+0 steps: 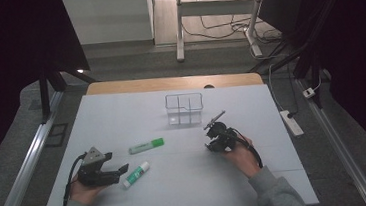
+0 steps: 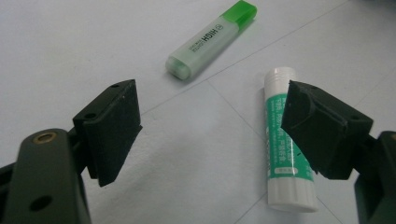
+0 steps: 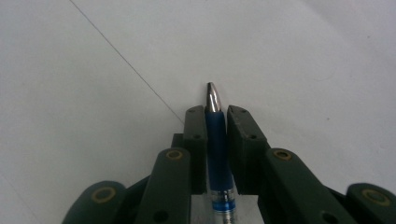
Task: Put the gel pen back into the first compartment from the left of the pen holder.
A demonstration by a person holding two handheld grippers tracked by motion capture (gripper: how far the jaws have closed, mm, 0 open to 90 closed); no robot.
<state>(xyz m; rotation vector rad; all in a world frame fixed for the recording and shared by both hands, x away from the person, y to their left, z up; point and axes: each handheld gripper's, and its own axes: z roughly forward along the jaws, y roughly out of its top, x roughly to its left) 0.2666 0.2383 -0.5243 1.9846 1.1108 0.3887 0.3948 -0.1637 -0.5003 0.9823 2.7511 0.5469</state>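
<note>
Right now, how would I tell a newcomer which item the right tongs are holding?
Start at the clear divided box at the far middle of the white table. Just near and right of it are the right tongs, shut on a pen: blue-barrelled and silver-tipped, slimmer than the highlighter and glue stick.

The pale, translucent highlighter pen with a bright green cap [image 2: 212, 39], lying on the counter beyond the gap between the left jaws, carries the black word "HIGH" along its barrel, with a line of smaller print beside it that is too fine to read. The white glue stick with a green label [image 2: 280, 154], partly behind the right-hand jaw of that pair, bears white characters down its label and a small pale panel near its base, none of them legible.
</note>
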